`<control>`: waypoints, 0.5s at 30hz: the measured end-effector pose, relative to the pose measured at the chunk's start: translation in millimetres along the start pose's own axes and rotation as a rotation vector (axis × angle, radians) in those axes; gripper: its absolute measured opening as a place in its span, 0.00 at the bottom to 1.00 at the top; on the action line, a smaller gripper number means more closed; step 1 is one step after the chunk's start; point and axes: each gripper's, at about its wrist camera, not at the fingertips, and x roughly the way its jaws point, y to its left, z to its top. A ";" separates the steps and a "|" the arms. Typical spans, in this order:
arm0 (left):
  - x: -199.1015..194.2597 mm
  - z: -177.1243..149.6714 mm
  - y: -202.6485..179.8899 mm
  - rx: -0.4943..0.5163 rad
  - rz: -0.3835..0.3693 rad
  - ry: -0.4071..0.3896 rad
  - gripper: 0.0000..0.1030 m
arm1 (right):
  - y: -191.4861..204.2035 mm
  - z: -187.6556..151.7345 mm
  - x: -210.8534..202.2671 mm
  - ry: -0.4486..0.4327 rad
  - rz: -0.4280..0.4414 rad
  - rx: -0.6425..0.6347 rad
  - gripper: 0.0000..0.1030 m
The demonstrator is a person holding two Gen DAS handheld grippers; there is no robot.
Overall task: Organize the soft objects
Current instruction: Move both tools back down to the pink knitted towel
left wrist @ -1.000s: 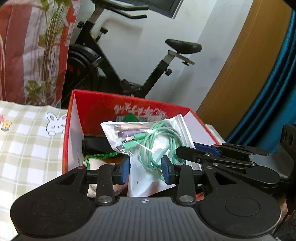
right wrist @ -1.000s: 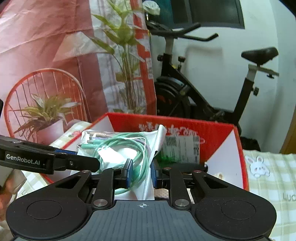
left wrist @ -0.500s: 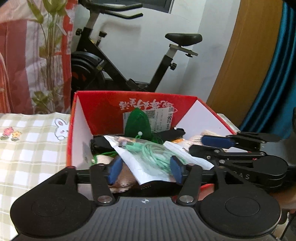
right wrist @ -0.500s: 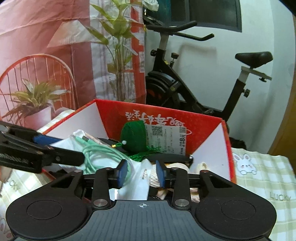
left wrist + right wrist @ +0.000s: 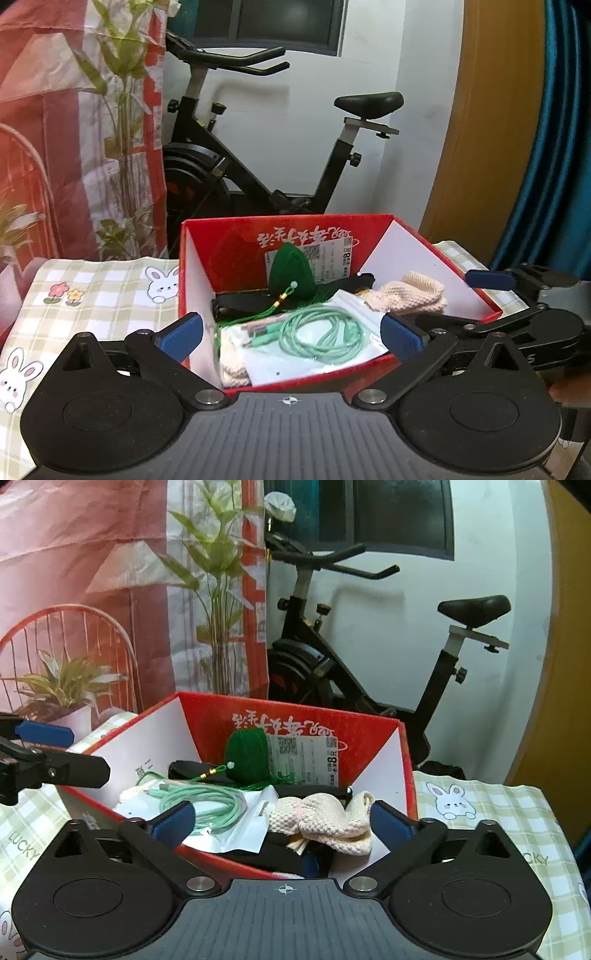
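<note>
The bagged green cable [image 5: 317, 338] lies inside the red box [image 5: 207, 258] on the table, beside the cream knit [image 5: 325, 818]. Left gripper [image 5: 291, 338] and right gripper [image 5: 282, 821] jaws are opening, spread wide and gripping nothing.

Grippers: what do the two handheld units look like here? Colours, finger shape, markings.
Both match. The left gripper and the right gripper each have a ribbed dark-grey body with a small white crosshair mark, two matte-black rounded lobes with circular recesses, black linkage arms on silver pivot screws, and blue ribbed pads on the fingers. No cables, hands or sleeves show.
</note>
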 end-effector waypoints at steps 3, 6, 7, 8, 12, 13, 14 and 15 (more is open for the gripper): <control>-5.4 -6.8 0.3 -0.009 0.011 0.002 1.00 | 1.0 -3.8 -10.0 -0.012 0.002 0.004 0.99; -10.2 -13.4 0.5 -0.012 0.018 0.007 1.00 | 2.2 -7.7 -17.7 -0.026 -0.004 0.014 1.00; -12.4 -16.0 0.6 -0.013 0.022 0.009 1.00 | 2.4 -9.7 -20.8 -0.034 -0.010 0.019 0.99; -14.4 -18.5 0.6 -0.014 0.026 0.010 1.00 | 2.5 -11.7 -23.5 -0.041 -0.014 0.023 1.00; -21.0 -28.6 2.4 -0.020 0.032 0.011 1.00 | 0.4 -21.3 -33.0 -0.064 -0.022 0.044 1.00; -22.3 -31.3 2.5 -0.019 0.034 0.013 1.00 | -0.4 -24.0 -35.1 -0.068 -0.025 0.049 1.00; -23.4 -34.4 2.5 -0.020 0.037 0.015 1.00 | -1.0 -26.9 -37.1 -0.072 -0.028 0.053 1.00; -24.4 -37.6 2.6 -0.021 0.040 0.016 1.00 | -1.8 -29.9 -39.1 -0.076 -0.030 0.058 1.00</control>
